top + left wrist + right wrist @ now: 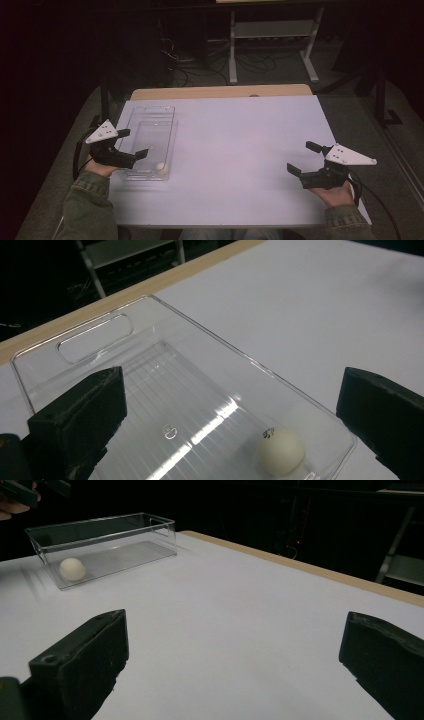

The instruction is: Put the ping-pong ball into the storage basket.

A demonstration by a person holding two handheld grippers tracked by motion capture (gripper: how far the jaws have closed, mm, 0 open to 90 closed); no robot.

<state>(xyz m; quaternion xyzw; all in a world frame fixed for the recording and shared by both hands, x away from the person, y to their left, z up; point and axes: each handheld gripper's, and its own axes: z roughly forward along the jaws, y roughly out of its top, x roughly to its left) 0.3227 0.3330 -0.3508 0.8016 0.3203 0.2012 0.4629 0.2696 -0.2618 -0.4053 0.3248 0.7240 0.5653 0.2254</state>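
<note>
Ball: where the clear bin comes nearest to us, we see a small white ball (160,167) lying on the bin floor in its near right corner; in the left gripper view the ball (281,450) carries a small dark mark on top.
Bin: we see a clear plastic bin (131,120) on the left part of the table, long side running away from us, with a handle slot cut in its far end; from the table's middle it sits at about 9 o'clock.
Left gripper: we hold the left gripper (135,143) over the bin's near left edge, jaws spread wide with nothing between them; the ball lies at about 4 o'clock from it, close by but not touching.
Right gripper: we hold the right gripper (302,157) above bare table near the right edge, at about 3 o'clock from the ball and well apart from it; its jaws gape wide and grip nothing.
Table: we work on a white table (235,150) with a wooden strip along the far edge at 12 o'clock.
Beyond: at 12 o'clock past the table we see a white-legged frame (272,40) and cables on a dark floor.
</note>
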